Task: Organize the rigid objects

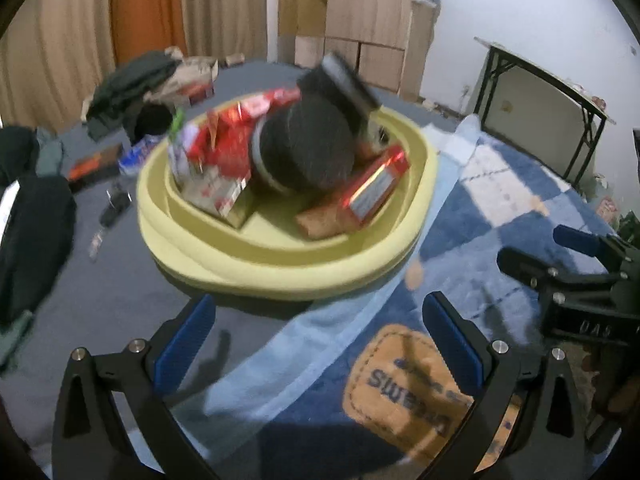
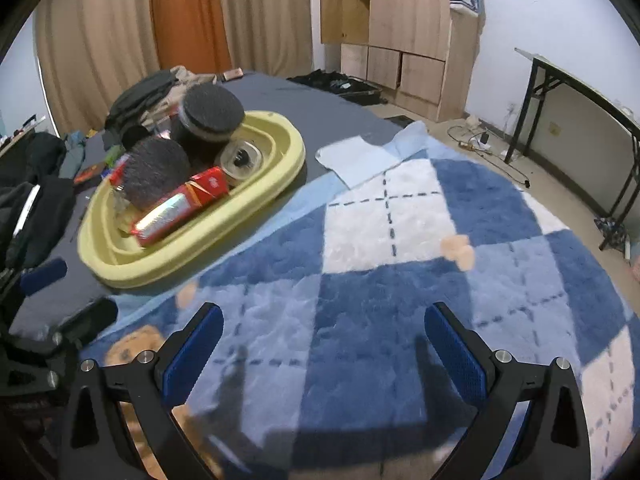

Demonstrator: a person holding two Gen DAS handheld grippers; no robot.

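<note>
A yellow oval tray (image 1: 280, 272) sits on the grey bed sheet and also shows in the right wrist view (image 2: 256, 200). It holds a black round can (image 1: 308, 152), red boxes (image 1: 372, 188), red packets (image 1: 232, 136) and a clear round lid (image 2: 242, 160). In the right wrist view two black cans (image 2: 212, 112) show in the tray. My left gripper (image 1: 318, 344) is open and empty, just in front of the tray. My right gripper (image 2: 322, 354) is open and empty over the blue checked blanket (image 2: 400, 280). The right gripper also shows at the right edge of the left wrist view (image 1: 560, 256).
Dark clothes (image 1: 36, 232) and small packets (image 1: 96, 164) lie on the sheet to the left of the tray. A wooden cupboard (image 2: 408, 28) stands behind the bed. A folding table (image 2: 580, 112) stands at the right wall.
</note>
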